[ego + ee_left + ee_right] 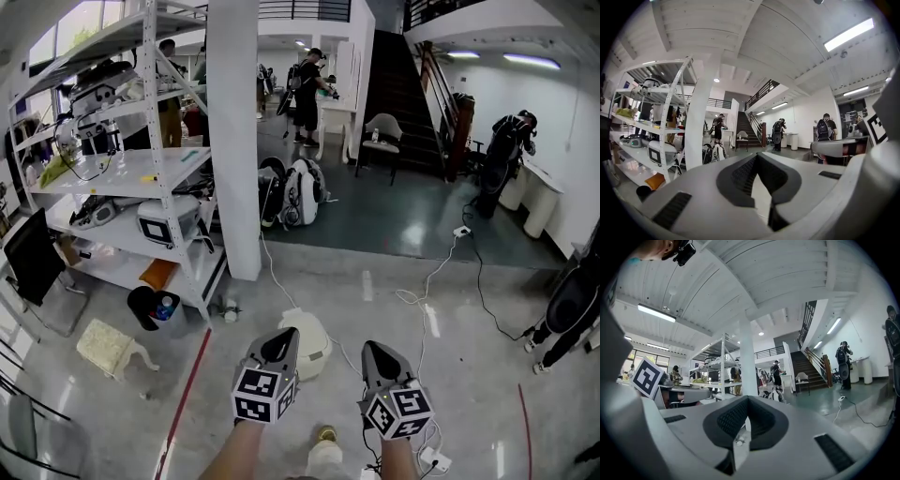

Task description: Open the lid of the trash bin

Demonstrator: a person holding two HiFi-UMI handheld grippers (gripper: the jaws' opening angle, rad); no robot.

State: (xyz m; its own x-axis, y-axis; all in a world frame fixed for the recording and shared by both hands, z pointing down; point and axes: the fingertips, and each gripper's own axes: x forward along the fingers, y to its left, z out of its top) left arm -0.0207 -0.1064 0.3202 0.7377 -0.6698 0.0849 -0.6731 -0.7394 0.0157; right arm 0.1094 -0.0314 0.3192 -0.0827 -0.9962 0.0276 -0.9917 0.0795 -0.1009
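My left tool (284,342) is pressed together. In the left gripper view (757,157) its tips meet, there is only a narrow slot lower down between the pads, and nothing is in it. My right tool (375,354) is the same. The right gripper view (747,399) shows the tips touching, nothing pinched, and a strip of floor (862,413) through the slot. I hold both tools side by side, apart from each other, pointing forward and clear of the floor (450,375).

There is one trash bin (311,345). It is white and rounded and stands on the floor just ahead of my left tool, whose tip covers part of it in the head view, so I cannot tell whether they touch. Its lid (306,328) looks to be down.

Beyond it stand one white pillar (232,141) and one metal shelf rack (122,178) to its left. Two backpacks (302,192) lean at the pillar's foot. Farther off I count one chair (381,133), one staircase (403,89), and one small white stool (108,347) at the lower left.
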